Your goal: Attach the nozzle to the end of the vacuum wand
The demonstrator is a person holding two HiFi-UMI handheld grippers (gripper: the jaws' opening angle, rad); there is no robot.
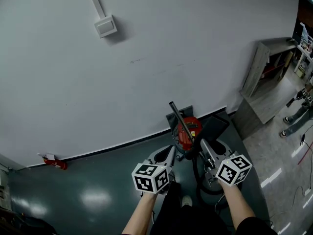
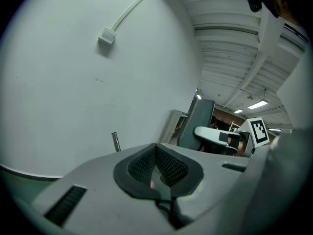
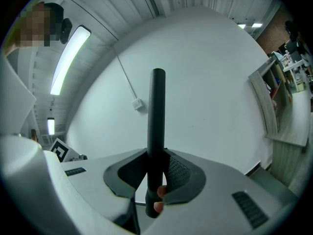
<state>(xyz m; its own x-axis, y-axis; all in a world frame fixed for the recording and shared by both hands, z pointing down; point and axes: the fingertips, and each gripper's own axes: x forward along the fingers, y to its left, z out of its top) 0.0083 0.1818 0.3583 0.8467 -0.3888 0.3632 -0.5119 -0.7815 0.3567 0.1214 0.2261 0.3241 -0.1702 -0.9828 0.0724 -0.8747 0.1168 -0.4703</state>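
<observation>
Facing a white wall (image 1: 146, 58), a black tube (image 3: 157, 111) is held upright in the right gripper (image 3: 156, 175); the left gripper (image 2: 156, 168) is closed on nothing. A red vacuum (image 1: 188, 130) is seen ahead.

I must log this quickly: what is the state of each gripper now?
Left gripper: closed, holding nothing.
Right gripper: closed on a black tube.
</observation>
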